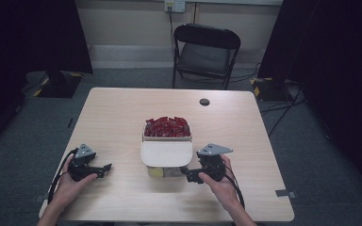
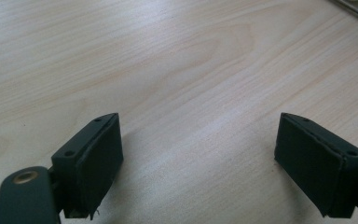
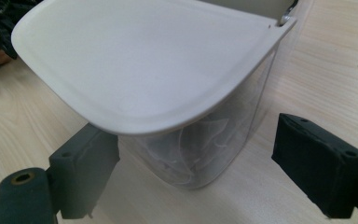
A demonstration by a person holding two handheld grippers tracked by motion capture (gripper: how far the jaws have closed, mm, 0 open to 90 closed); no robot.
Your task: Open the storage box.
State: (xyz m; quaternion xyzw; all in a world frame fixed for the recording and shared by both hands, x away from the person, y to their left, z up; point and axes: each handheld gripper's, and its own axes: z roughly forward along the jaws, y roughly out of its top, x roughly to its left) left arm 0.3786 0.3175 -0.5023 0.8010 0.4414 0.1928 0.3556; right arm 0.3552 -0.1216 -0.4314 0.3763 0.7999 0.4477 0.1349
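container [image 1: 166,157] | mid wooden table [image 1: 122,113] | chair [image 1: 205,52] behind, grey floor

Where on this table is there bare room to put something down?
The far stretch beyond the red packets, around the dark round spot, is bare, as are both side margins. The near middle is crowded: container between left gripper and right gripper.

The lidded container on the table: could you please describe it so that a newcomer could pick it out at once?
Start at the light wooden table and go to the middle of its near half, between the left tongs and the right tongs. There stands a clear-walled container. Its cream lid covers the near half, and the open far half holds red packets.
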